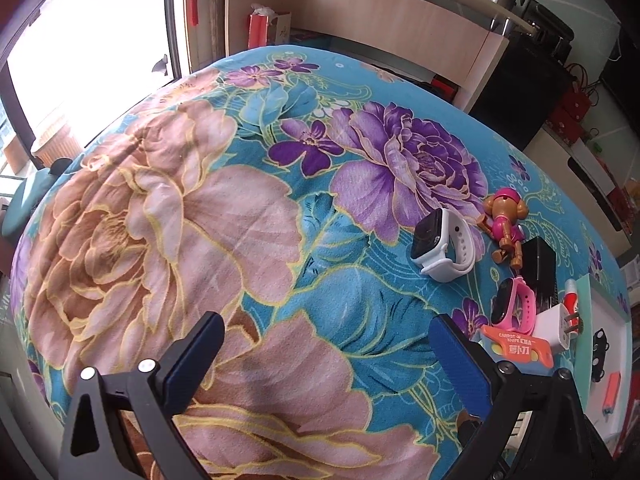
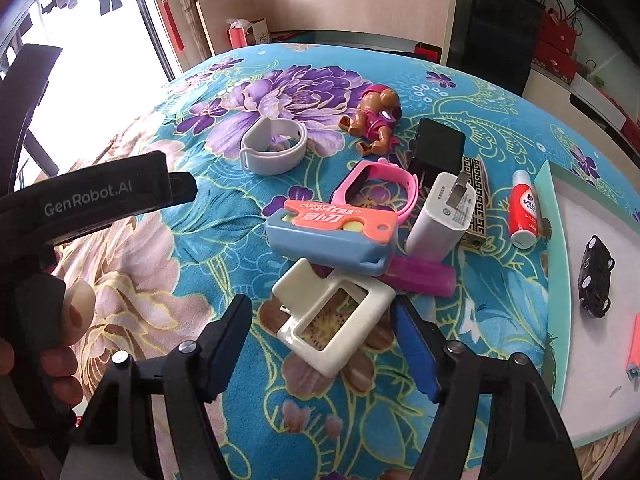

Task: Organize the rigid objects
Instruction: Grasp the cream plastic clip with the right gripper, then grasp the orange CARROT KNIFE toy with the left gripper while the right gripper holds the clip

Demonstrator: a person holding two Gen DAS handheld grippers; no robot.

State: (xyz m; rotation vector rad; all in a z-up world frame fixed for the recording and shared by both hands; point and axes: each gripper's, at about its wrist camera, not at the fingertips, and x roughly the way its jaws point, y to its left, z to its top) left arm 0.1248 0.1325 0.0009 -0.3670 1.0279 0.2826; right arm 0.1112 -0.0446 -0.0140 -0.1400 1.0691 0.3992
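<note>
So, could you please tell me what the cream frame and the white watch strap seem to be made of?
Cream frame: probably rigid moulded plastic, glossy, given its sharp edges and bright highlights. White watch strap: likely silicone or soft rubber, matte, holding a smooth loop with punched holes.

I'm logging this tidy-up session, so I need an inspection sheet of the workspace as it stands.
Surface: floral blanket, teal with purple and pink flowers.
Job's things: cream frame between the right claw's fingers, not gripped; carrot knife toy, white charger, pink watch, white watch, dog figure, red bottle.
Clutter: toy car on the tray.
Grippers: left claw open over bare blanket; right claw open.
Cables: nothing seen.
Surroundings: window, wooden shelf unit.
</note>
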